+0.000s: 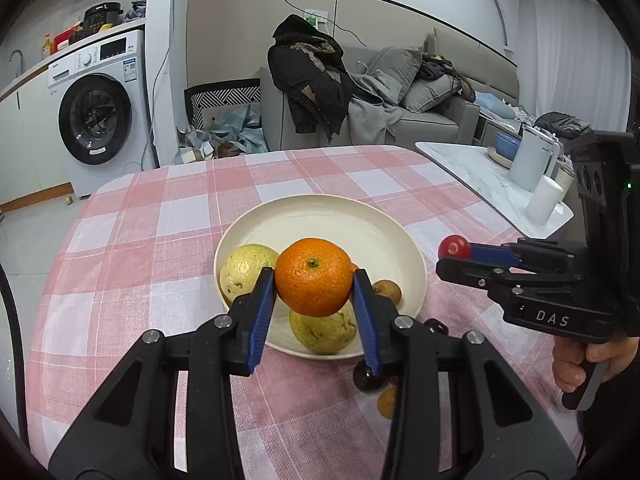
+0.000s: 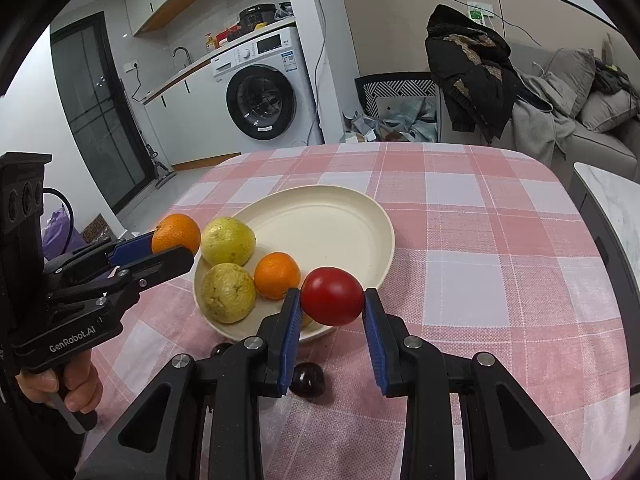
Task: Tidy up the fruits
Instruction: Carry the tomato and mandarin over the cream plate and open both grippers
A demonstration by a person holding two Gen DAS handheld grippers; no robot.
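Both tongs loaded above the plate: orange in the left, red fruit in the right.

Left tongs (image 1: 314, 282) clamped across the widest part of a firm, pebbly orange (image 1: 313, 277), held over the near rim of the cream plate (image 1: 384, 240) at the middle of the desk (image 1: 168, 208). Right tongs (image 2: 331, 298) closed on a smooth, glossy red fruit (image 2: 332, 296), probably slippery and easily bruised, so gripped at mid-girth. Two dull, blotchy yellow-green fruits (image 2: 228, 246) and a second orange (image 2: 277, 275) lay in the plate; dark round fruits (image 2: 307, 378) sat on the cloth near the front edge.
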